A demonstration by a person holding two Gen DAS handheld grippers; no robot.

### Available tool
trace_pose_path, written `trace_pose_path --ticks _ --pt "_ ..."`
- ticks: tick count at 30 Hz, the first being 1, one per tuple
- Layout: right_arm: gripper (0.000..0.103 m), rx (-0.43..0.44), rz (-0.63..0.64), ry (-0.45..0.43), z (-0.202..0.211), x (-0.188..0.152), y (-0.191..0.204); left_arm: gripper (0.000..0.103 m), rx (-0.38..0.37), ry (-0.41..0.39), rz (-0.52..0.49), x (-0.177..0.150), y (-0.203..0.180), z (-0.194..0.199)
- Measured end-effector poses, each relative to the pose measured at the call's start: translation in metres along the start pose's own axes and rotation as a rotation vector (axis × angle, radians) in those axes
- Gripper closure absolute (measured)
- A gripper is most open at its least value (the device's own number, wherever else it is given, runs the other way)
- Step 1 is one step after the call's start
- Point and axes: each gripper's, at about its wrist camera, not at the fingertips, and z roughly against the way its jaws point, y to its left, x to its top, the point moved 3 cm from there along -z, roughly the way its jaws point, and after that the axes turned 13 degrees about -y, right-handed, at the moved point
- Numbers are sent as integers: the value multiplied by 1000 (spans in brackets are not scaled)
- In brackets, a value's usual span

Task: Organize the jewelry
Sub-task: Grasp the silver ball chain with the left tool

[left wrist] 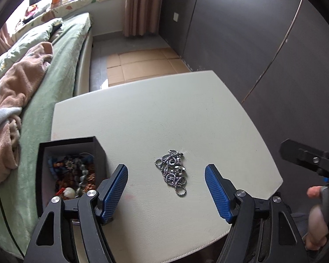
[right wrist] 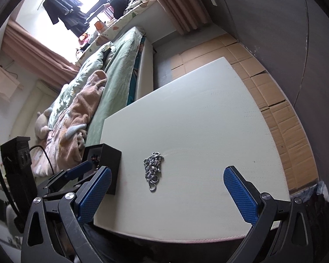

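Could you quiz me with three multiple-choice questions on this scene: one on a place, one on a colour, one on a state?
1. Where is the chain?
A. in the box
B. on the table
C. on the bed

2. What colour are the finger pads?
A. blue
B. red
C. yellow

3. How is the left gripper?
A. shut on the chain
B. shut, empty
C. open

Answers: B, it lies heaped on the white table, beside the box; A, both pads are blue; C, its fingers stand wide apart, holding nothing.
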Motion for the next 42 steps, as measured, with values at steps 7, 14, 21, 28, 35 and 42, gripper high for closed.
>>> trace_pose_path --ticks 7,14,21,28,35,42 --pt "0 -71 -36 -15 5 7 -28 38 24 105 -16 -3 -6 -39" --pt "0 -119 -87 -13 5 12 -52 46 56 177 -26 -9 -12 -69" --pt "0 -107 -83 -18 7 14 -48 46 94 216 -77 -16 -15 -87" --pt "0 -101 -75 -10 5 12 -46 65 96 226 -82 -18 -11 -89" --pt "0 -96 -59 -12 6 10 -42 91 68 237 -55 -14 -2 -78" --pt "0 -83 -37 3 -1 9 -34 93 39 165 -38 6 -4 -48"
